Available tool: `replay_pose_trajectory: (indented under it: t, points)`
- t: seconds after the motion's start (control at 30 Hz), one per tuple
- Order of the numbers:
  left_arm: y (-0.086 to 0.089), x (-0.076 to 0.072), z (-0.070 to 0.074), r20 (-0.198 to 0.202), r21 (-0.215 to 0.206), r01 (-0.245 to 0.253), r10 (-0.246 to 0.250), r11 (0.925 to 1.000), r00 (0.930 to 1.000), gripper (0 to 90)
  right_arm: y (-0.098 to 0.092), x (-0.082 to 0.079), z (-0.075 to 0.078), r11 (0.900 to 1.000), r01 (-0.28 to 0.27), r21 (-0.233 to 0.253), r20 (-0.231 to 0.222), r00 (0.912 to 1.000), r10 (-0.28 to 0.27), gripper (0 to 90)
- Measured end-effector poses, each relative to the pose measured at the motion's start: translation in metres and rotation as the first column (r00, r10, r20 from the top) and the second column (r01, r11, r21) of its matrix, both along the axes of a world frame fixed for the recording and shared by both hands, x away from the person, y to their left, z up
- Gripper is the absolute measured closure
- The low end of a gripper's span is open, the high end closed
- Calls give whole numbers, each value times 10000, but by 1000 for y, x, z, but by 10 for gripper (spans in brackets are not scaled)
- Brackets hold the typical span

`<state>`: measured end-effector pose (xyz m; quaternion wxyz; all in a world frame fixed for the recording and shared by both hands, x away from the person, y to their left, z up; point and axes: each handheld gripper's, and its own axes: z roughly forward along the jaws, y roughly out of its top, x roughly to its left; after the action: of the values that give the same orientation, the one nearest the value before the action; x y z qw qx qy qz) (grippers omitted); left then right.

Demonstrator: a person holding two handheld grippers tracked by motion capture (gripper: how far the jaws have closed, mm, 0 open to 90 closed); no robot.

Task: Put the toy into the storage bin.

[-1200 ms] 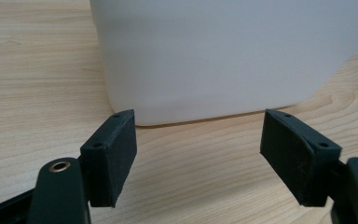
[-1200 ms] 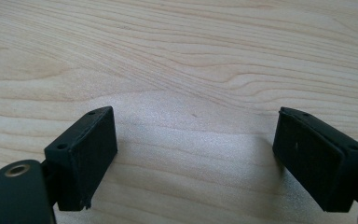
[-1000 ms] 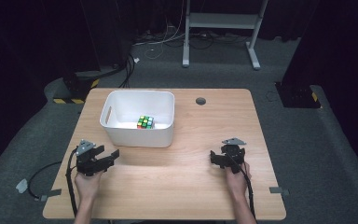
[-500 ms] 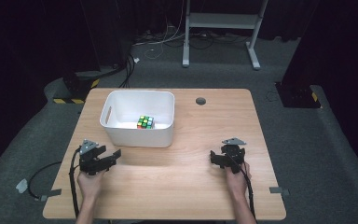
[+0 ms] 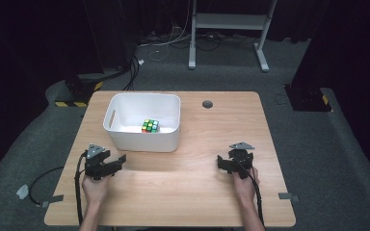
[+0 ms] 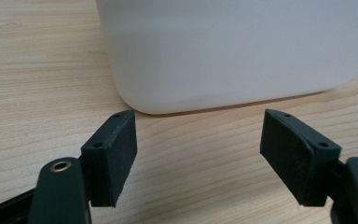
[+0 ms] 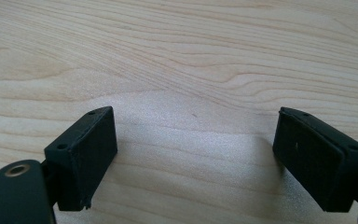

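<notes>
Cube (image 5: 150,126) in white bin (image 5: 125,139), far left on table (image 5: 188,192) — far and right of left gripper (image 5: 120,161), the nearer one. Both empty, jaws spread; right gripper (image 5: 220,163) well apart, near right.

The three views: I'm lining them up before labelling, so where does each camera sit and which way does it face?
High view: above the person's side, looking forward and down on the table; forearms, left gripper, right gripper.
Left gripper view: rides the left gripper, facing the white bin; open jaws.
Right gripper view: rides the right gripper, facing bare tabletop; open jaws.
Shared: high and left gripper views both show the white bin.
</notes>
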<state>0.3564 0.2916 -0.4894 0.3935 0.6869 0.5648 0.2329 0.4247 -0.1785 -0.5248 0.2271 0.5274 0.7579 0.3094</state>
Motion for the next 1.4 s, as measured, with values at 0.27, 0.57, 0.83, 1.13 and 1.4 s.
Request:
replay_pose_trajectory:
  t: [0.27,0.57,0.83,1.13,1.4]
  points:
    - [-2,4,-6,-77,200,-82,83,9998,9999,274,0,0,0,10000,0,-1,-2,10000,0,136]
    - [-1,10,-12,-212,384,-293,301,9988,9993,276,0,0,0,10000,0,1,-1,10000,0,137]
    - [-2,13,-18,-353,597,-319,341,9977,9988,277,0,0,0,10000,-1,-1,0,10000,1,137]
    - [1,17,-24,-436,709,-472,504,9964,9978,279,0,0,0,10000,1,1,-3,10000,-1,137]
    - [1,19,-30,-570,791,-561,607,9953,9965,279,0,0,0,10000,0,-1,-4,10000,0,137]
